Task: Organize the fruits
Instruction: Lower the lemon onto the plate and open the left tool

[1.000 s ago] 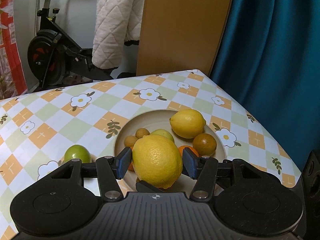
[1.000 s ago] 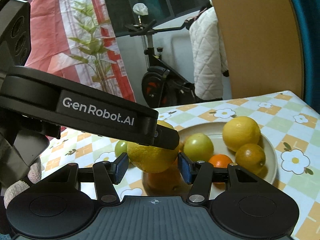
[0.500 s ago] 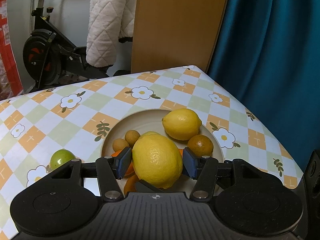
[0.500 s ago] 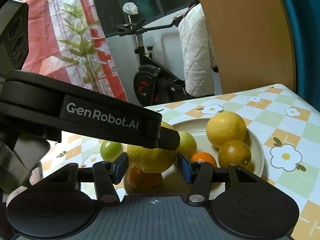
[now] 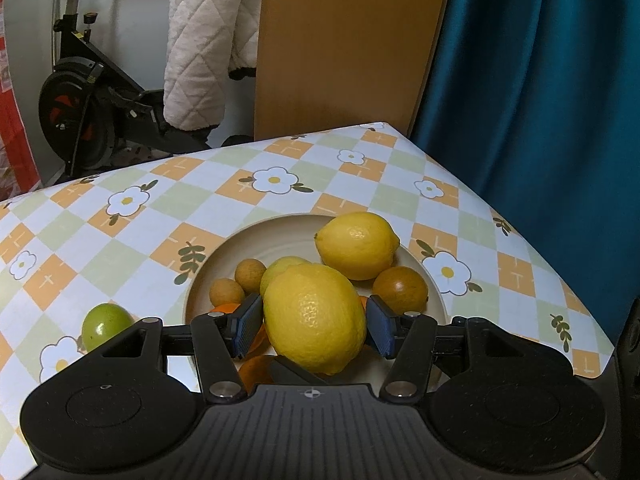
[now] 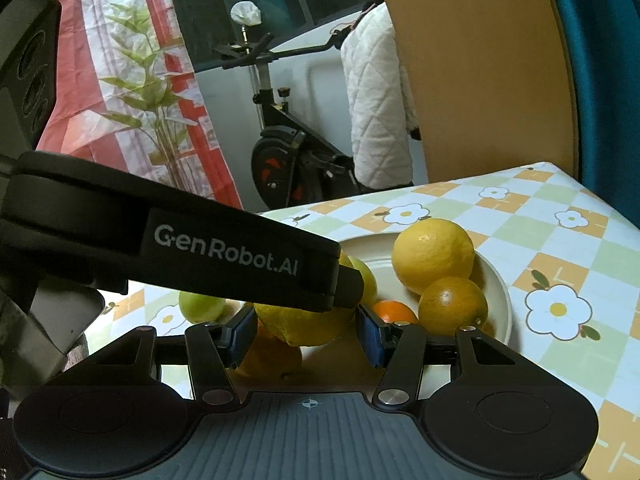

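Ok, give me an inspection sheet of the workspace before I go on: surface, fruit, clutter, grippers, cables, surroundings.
Surface: table with a checked, flowered cloth.
Job's things: beige plate holding a lemon, a brownish orange, two small brown fruits, a yellow-green fruit and oranges partly hidden; one green fruit lies on the cloth beside the plate.
Clutter: nothing seen.
Grippers: left gripper shut on a large lemon above the plate; right gripper holds nothing, jaws apart, just behind the left gripper.
Cables: nothing seen.
Surroundings: exercise bike with a white quilted jacket, wooden board, teal curtain.
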`<state>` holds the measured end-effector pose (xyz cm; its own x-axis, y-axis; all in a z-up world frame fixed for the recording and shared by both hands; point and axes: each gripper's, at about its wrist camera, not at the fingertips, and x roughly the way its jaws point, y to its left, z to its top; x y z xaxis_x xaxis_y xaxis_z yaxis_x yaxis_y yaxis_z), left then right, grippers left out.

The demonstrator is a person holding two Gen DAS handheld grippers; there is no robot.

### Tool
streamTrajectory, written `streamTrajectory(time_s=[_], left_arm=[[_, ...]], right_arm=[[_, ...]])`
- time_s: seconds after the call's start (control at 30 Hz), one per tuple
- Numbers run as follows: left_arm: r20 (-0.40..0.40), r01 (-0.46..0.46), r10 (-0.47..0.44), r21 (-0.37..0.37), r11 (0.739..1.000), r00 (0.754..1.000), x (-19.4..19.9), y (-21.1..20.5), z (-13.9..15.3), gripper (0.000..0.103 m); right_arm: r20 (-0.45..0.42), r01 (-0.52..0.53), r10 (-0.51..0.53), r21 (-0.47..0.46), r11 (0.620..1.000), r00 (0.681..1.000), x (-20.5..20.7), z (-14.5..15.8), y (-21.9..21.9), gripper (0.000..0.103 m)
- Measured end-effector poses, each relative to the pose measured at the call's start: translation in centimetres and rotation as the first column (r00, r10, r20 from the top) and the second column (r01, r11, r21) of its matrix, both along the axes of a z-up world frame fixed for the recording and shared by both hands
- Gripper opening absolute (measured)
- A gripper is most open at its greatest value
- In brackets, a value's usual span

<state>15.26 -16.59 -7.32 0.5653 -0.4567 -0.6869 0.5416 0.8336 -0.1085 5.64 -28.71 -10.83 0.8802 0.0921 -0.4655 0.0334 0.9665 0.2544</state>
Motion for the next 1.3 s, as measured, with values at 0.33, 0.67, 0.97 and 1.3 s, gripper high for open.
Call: streamTrajectory(time_s=[0.33,0.67,0.97,1.3], left_arm=[[-0.011,-0.003,0.003,-0.005,1.000,1.000,0.8,-0.6,-0.6,0.059],[-0.036,-0.015,0.015,0.000,1.000,0.999,1.8,-0.8,-1.4,0.059],[-0.044,-0.029,0.029,-0.002,1.000,0.999,2.5,-0.7,-1.8,0.057],[-0.021,-0.062,0.062,-0.038,0.997,0.998,2.1,0.5,-0.5,0.057]], right_arm=[[0.015,0.007,-0.007,-0.003,1.000,1.000,0.8,-0.5,-0.7,0.052],[0.010,-0.002,0.002,-0.008,1.000,1.000,1.0,-1.0,-0.8,0.052],[0.011,0.002,-0.002,-0.009,1.000,1.000,1.2,-0.9,-1.0,0.050],[0.023,0.008,-0.008,-0.014,1.000,1.000,1.1,-0.8,-1.0,0.051]])
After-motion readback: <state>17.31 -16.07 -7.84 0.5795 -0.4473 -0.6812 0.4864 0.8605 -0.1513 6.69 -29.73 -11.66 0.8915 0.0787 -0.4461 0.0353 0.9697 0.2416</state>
